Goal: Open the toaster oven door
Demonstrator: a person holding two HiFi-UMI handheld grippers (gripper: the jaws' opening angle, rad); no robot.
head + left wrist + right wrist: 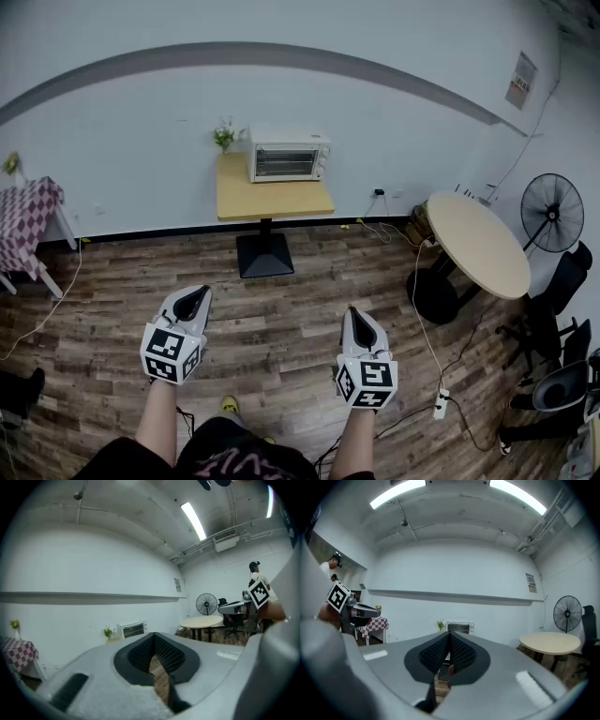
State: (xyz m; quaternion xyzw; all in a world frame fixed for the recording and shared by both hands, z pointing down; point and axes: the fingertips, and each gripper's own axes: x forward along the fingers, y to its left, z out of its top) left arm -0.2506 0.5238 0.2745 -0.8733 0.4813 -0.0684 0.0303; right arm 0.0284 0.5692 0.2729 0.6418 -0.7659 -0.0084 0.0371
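Clearly we are still a walk away. The toaster oven (pixel 288 157) sits at the upper centre of the head view, at the back of a square desk (pixel 272 199) against the white wall, well apart from both grippers.

- Left gripper (pixel 190 302) is at lower left and right gripper (pixel 361 323) at lower right, both over the plank floor (pixel 300 281). Each has its jaws pressed together with nothing between them.
- Both point up the frame, and the oven lies straight ahead between their lines of aim. We judge neither hand clearly nearer.
- The oven is a white boxy metal shell with its long axis running left to right. A dark glass door spans the front and looks shut, with knobs stacked at the right end. The handle is too small to make out.
- The desk has a pale yellow wood top on a dark pedestal base. A small potted plant (pixel 224 136) stands just left of the oven.
- The grippers have smooth grey shells and dark ribbed pads.
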